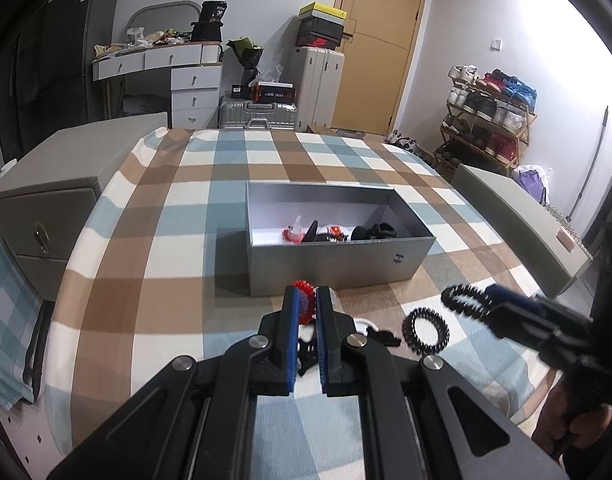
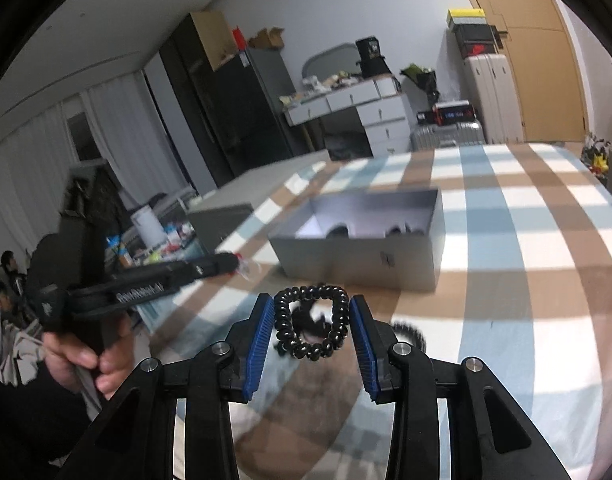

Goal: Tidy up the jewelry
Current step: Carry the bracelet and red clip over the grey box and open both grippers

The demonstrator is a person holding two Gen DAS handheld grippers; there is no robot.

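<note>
A grey open box point(image 1: 338, 268) sits on the plaid cloth and holds several hair ties and clips. My left gripper point(image 1: 306, 300) is shut on a red and blue hair tie point(image 1: 304, 300), just in front of the box. My right gripper point(image 2: 312, 312) is shut on a black spiral hair tie point(image 2: 312, 322) and holds it above the cloth; it shows at the right of the left wrist view point(image 1: 466, 302). A second black spiral hair tie point(image 1: 425, 331) and a small black clip point(image 1: 382, 337) lie on the cloth. The box also shows in the right wrist view point(image 2: 362, 256).
The plaid cloth point(image 1: 178, 208) covers a bed. Grey drawer units point(image 1: 46, 200) stand at the left and a grey bench point(image 1: 518, 220) at the right. Suitcases, a desk and a shoe rack point(image 1: 490, 116) stand beyond.
</note>
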